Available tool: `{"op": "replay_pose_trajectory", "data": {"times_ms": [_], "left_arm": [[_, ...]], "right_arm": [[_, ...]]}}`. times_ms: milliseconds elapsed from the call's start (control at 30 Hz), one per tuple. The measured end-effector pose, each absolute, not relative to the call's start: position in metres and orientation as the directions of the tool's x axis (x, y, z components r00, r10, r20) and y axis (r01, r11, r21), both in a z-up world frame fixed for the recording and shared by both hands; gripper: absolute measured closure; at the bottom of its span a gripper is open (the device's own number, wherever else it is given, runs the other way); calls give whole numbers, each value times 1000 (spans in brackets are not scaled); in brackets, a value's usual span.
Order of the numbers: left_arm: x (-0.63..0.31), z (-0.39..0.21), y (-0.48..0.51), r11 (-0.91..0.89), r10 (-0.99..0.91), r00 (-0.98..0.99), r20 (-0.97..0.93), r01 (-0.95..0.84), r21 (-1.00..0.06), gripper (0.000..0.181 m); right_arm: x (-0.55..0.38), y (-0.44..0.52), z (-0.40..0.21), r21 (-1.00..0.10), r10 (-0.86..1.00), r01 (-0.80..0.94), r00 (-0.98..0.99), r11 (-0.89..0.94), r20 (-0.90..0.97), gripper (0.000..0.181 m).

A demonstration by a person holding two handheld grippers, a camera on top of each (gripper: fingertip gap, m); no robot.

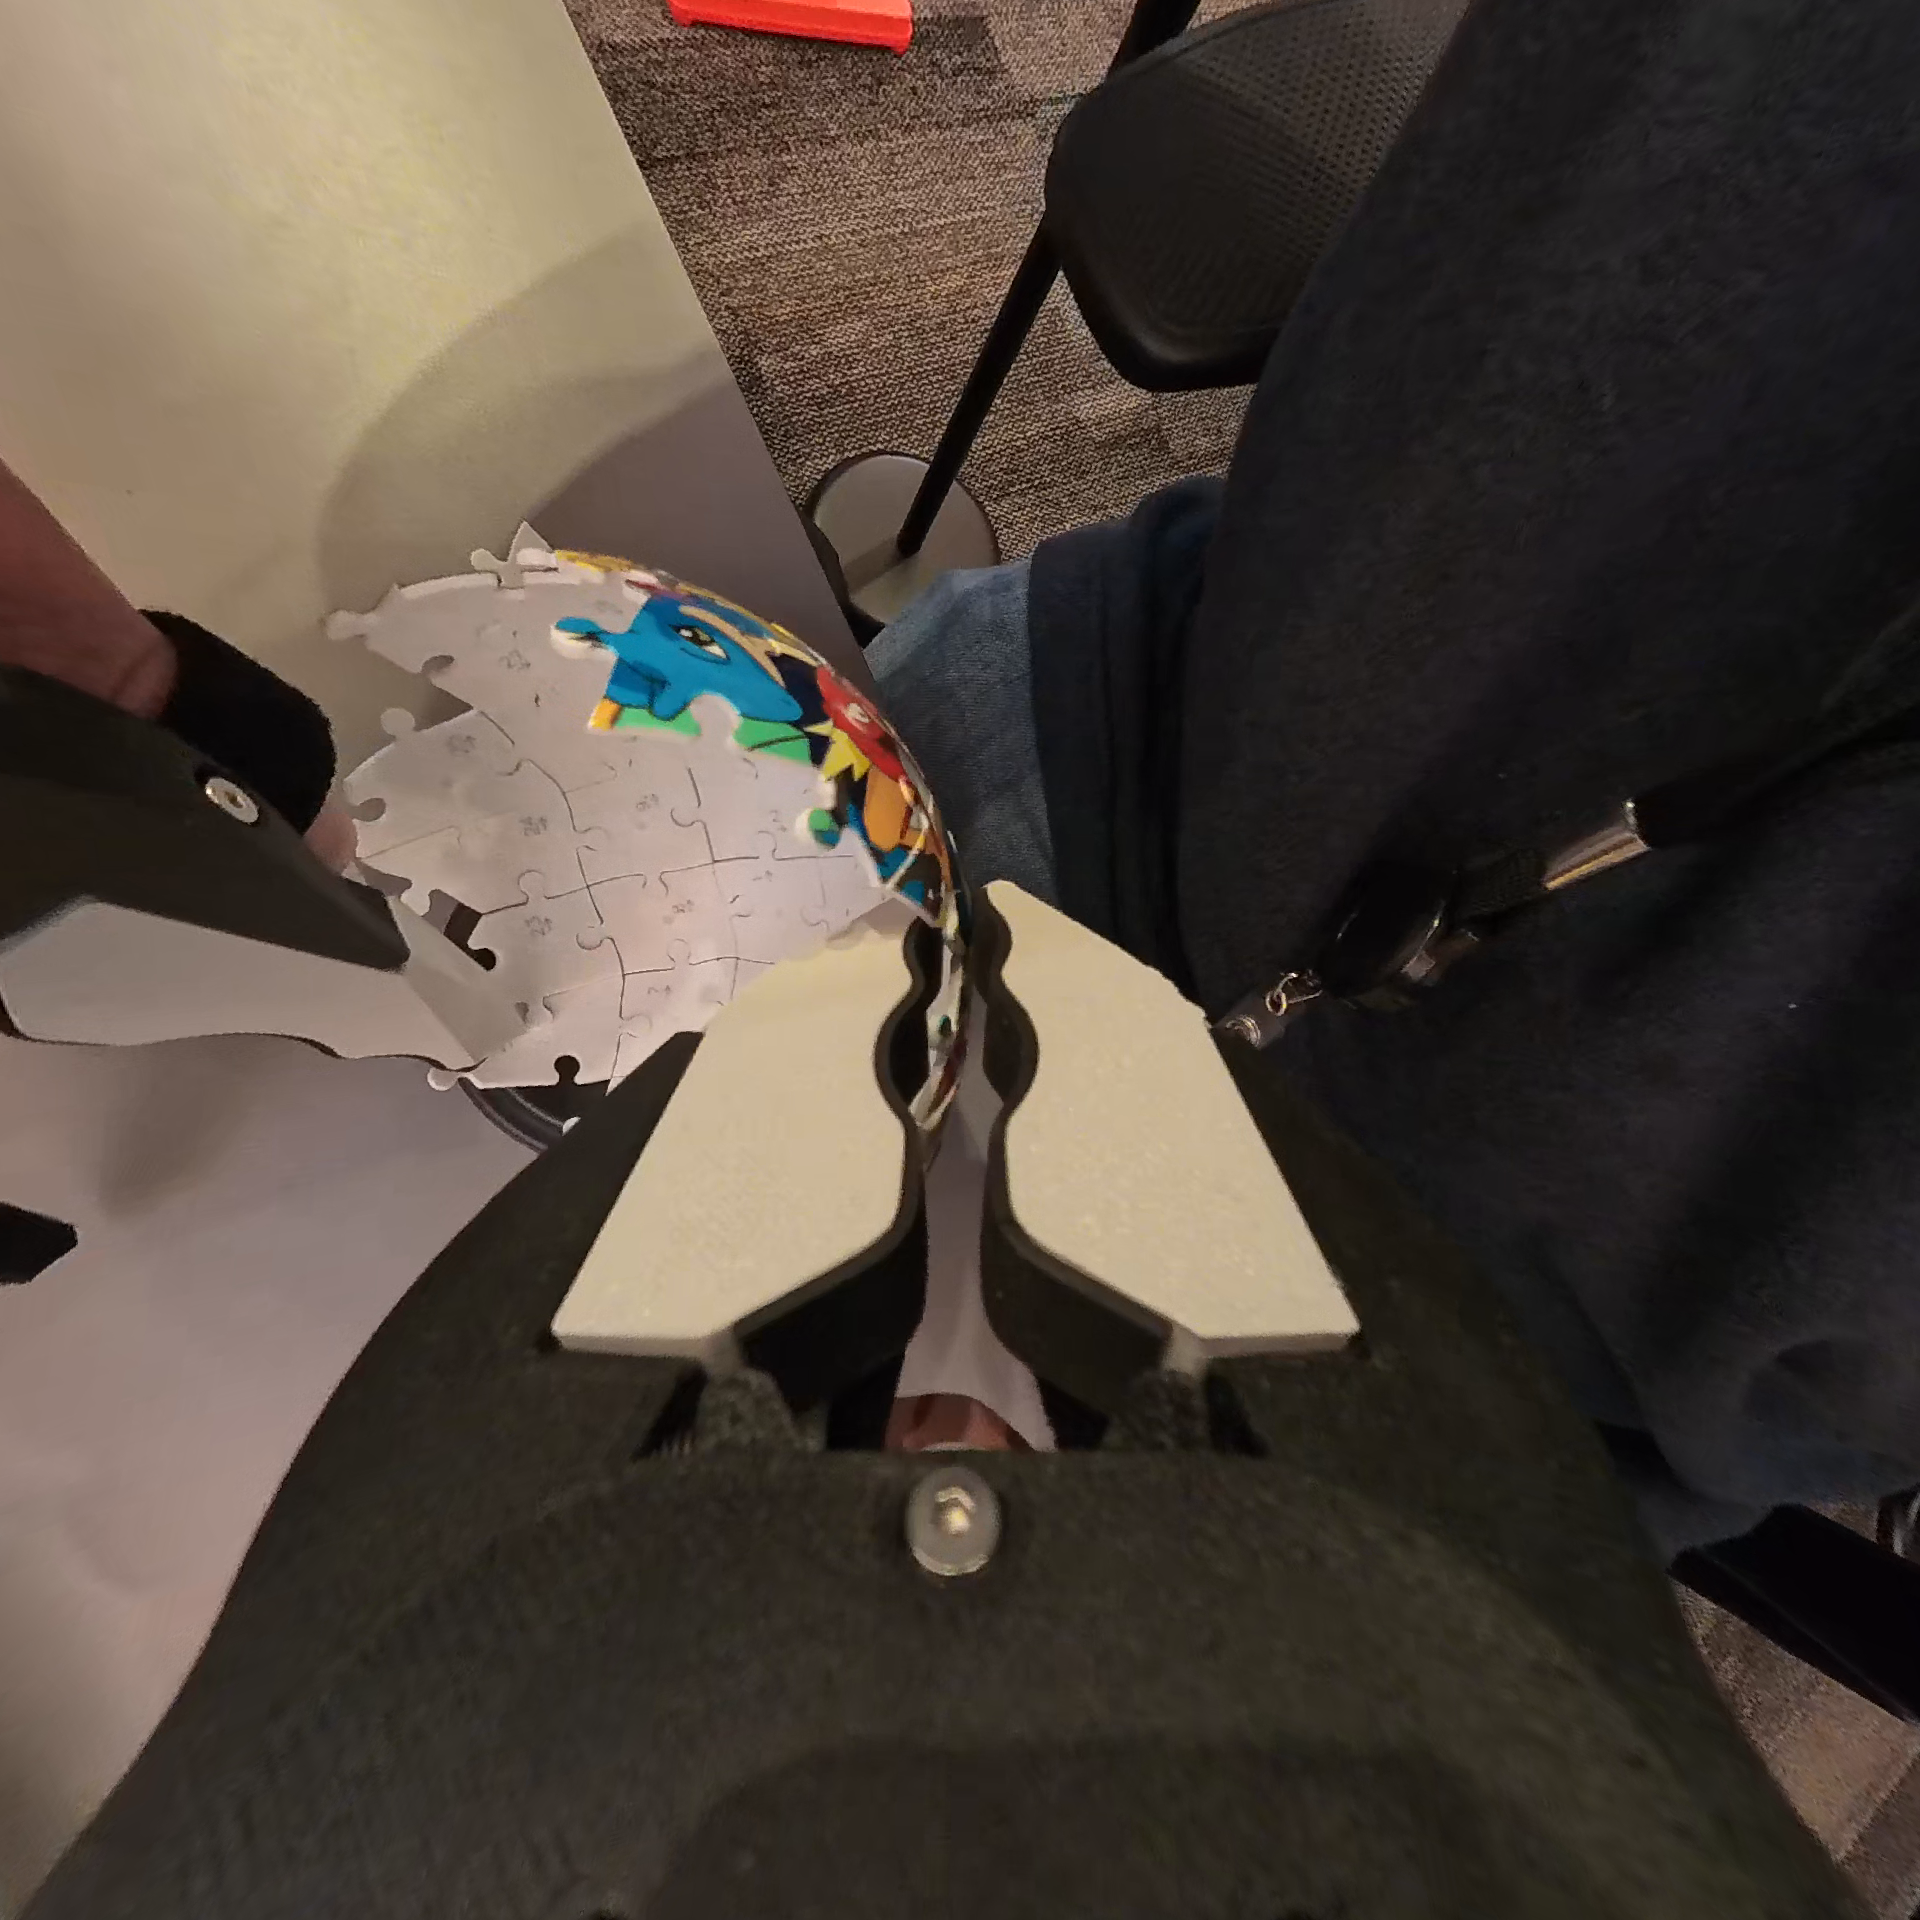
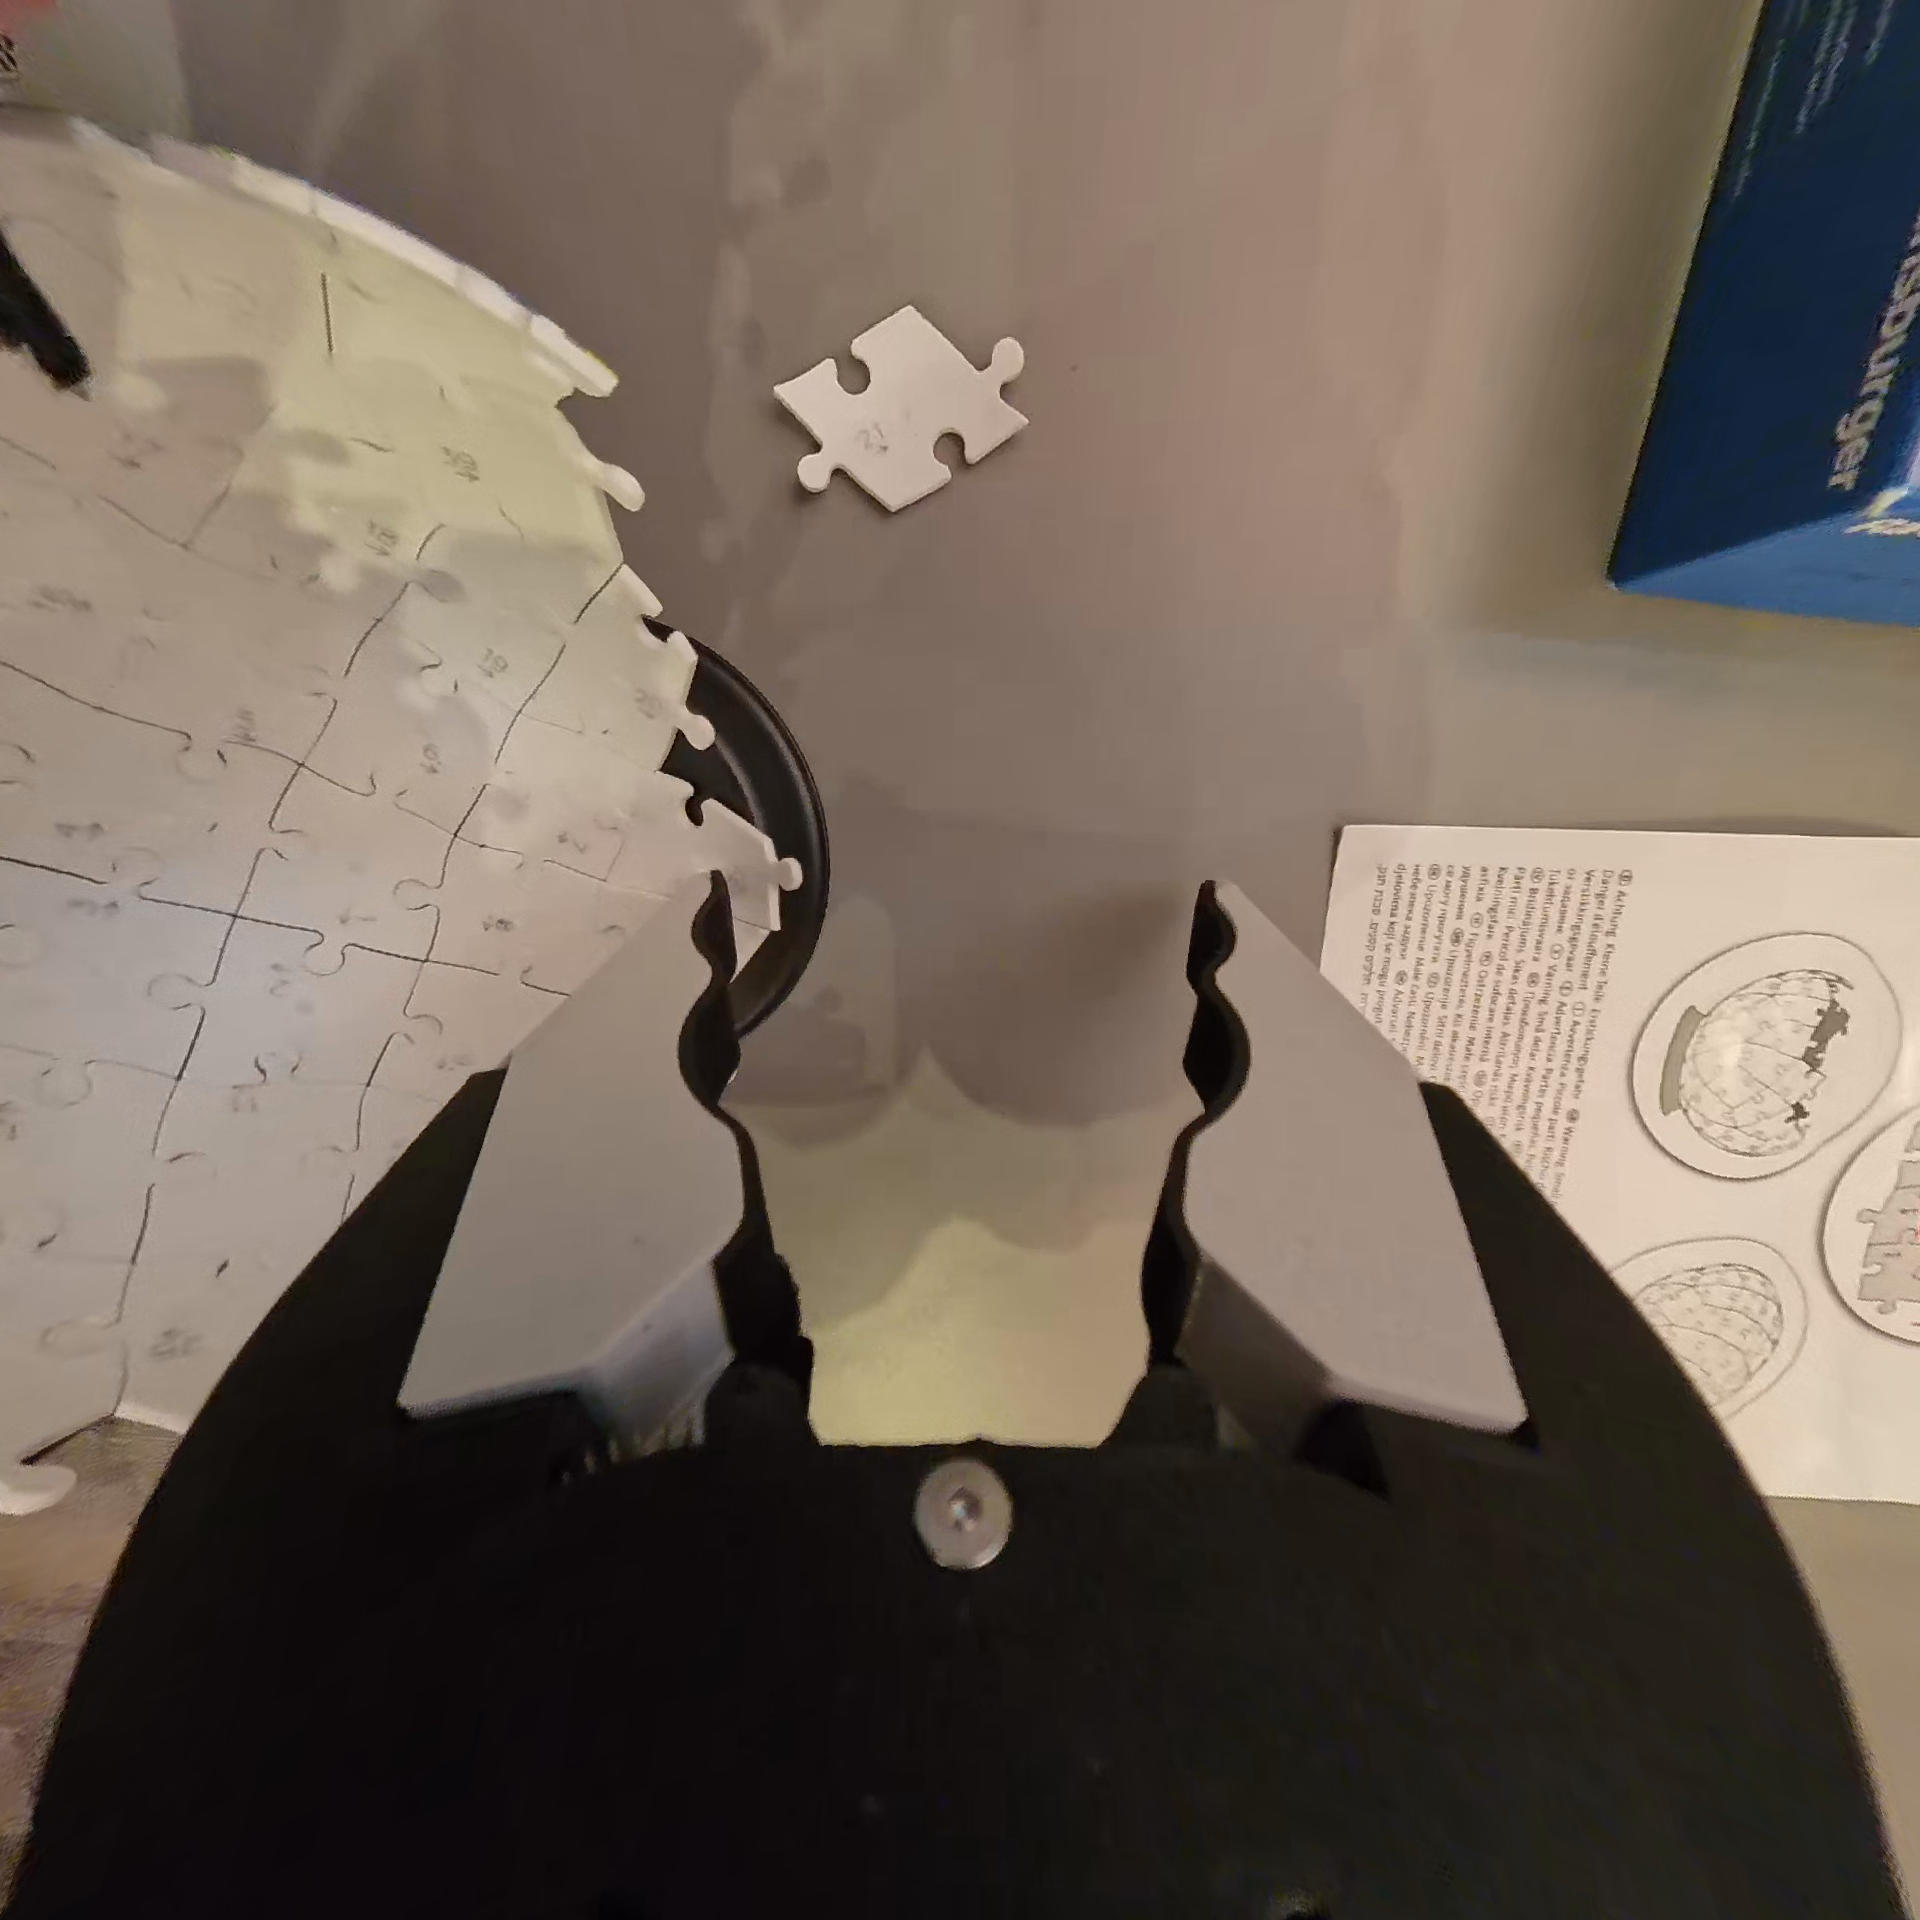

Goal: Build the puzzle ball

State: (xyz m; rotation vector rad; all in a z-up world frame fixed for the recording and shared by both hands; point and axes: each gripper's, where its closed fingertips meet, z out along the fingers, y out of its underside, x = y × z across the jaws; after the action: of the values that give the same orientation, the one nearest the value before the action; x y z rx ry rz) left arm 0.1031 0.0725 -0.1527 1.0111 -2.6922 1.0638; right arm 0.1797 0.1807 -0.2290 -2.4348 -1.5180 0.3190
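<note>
The half-built puzzle ball [image 1: 644,831] is a curved shell, white inside with a colourful cartoon outside. It rests on a black ring stand [image 2: 784,821] near the table edge. My left gripper [image 1: 961,935] is shut on the shell's coloured rim. My right gripper [image 2: 961,894] is open and empty, just right of the shell's jagged edge [image 2: 312,779]. One of its fingers [image 1: 312,997] shows at the left of the left wrist view, touching the shell's far edge. A loose white puzzle piece [image 2: 904,405] lies blank side up on the table beyond the right gripper.
A blue box [image 2: 1787,343] stands at the back right. A printed instruction sheet [image 2: 1662,1091] lies to the right. The grey table [image 2: 1195,520] ends beside the ball. A seated person's dark top [image 1: 1558,623], a black chair [image 1: 1195,208] and carpet lie beyond. The loose white puzzle piece [image 2: 904,405] is about 8 cm from my right fingertips and 15 cm from my left.
</note>
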Motion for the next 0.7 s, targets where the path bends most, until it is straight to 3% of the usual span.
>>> {"op": "replay_pose_trajectory", "data": {"times_ms": [700], "left_arm": [[100, -154, 71, 534, -554, -769, 319, -622, -572, 178]], "right_arm": [[183, 173, -233, -340, 903, 840, 424, -422, -74, 96]]}}
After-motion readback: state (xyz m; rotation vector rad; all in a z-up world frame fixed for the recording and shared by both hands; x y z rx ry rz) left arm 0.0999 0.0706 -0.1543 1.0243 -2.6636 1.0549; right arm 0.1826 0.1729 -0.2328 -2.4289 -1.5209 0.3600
